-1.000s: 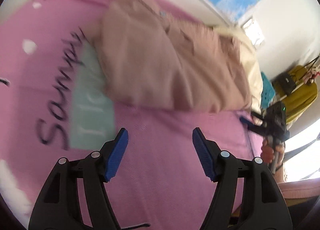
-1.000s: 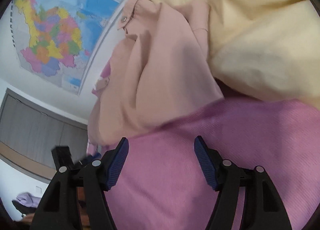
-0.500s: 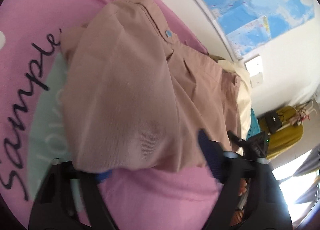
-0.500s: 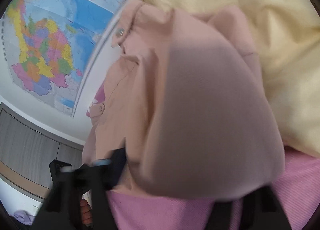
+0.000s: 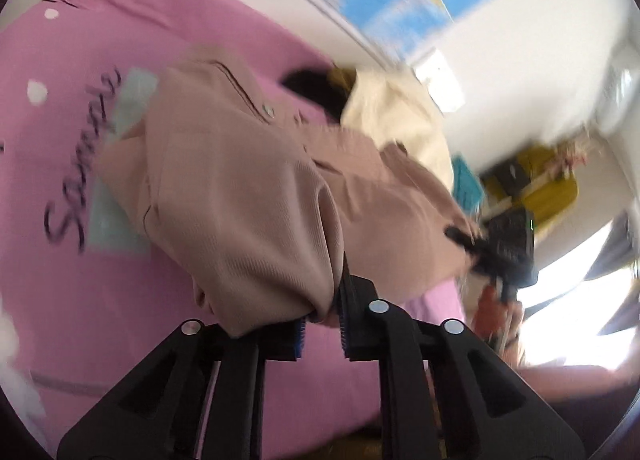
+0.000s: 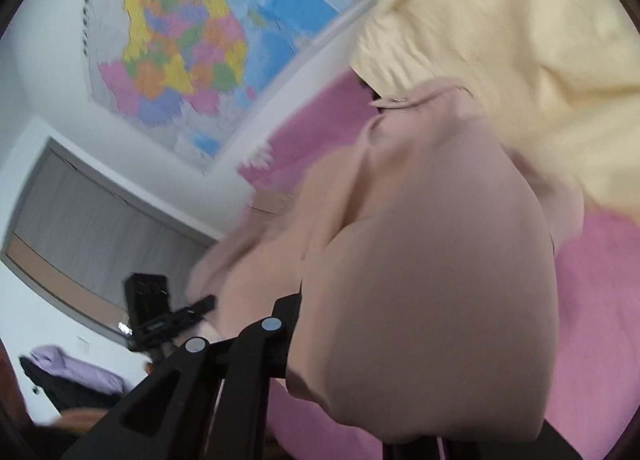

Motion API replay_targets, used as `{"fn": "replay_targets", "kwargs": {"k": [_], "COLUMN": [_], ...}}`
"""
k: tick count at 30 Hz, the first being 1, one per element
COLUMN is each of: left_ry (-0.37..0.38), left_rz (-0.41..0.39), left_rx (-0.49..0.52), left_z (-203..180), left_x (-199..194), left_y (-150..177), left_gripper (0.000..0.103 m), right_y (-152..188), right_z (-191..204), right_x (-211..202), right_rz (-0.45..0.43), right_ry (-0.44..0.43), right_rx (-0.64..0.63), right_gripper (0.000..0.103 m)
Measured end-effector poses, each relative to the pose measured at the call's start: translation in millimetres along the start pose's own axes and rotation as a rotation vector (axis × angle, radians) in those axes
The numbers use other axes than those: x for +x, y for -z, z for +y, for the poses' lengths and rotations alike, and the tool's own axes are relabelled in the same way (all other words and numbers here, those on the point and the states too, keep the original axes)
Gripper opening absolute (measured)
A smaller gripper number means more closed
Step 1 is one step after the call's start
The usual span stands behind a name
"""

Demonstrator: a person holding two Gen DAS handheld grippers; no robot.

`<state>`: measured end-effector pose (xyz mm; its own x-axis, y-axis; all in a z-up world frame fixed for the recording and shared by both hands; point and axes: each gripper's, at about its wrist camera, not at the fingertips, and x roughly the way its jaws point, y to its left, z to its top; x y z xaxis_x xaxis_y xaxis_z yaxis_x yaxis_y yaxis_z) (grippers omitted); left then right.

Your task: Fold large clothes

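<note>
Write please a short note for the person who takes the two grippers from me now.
Left gripper: jaws shut on the near hem of the beige-pink garment.
Right gripper: jaws hidden under the garment's other hem corner, likely gripping it.
The garment lies on the pink bedcover, near edge lifted; a cream garment lies behind.
Done: both hem corners picked up.
Left: carry the hem toward the collar, lay flat, release.

Left gripper (image 5: 322, 330): black plastic frame with triangular cut-outs, silver round screws at the joints, blue ribbed pads (image 5: 300, 336). Right gripper (image 6: 304, 324): same black frame and silver screws; its pads are hidden under cloth.
</note>
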<state>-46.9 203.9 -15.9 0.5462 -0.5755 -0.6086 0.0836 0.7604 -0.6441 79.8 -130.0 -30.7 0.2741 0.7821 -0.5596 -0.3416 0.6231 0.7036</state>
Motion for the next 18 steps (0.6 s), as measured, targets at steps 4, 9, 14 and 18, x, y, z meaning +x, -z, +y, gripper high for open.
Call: {"fn": "replay_targets", "kwargs": {"k": [4,9,14,18], "left_ry": [-0.109,-0.111,-0.157,-0.273], "left_rz": [0.058,0.001,-0.132,-0.135], "left_rx": [0.016,0.229,0.314,0.346], "left_z": [12,-12,-37,-52], "left_x": [6,-34,-64,-35], "left_y": [23,37,13,-28], "left_gripper": [0.044,0.057,0.075,0.079], "right_y": [24,25,8,-16], "right_z": [-32,-32,-10,7], "right_x": [13,-18,-70,-58], "right_rz": [0.113,0.12,-0.034,-0.123], "right_ry": [0.154,0.247,0.411,0.4], "right_rx": [0.06,0.006,-0.12,-0.243], "right_gripper": [0.036,0.062,0.072,0.071]}}
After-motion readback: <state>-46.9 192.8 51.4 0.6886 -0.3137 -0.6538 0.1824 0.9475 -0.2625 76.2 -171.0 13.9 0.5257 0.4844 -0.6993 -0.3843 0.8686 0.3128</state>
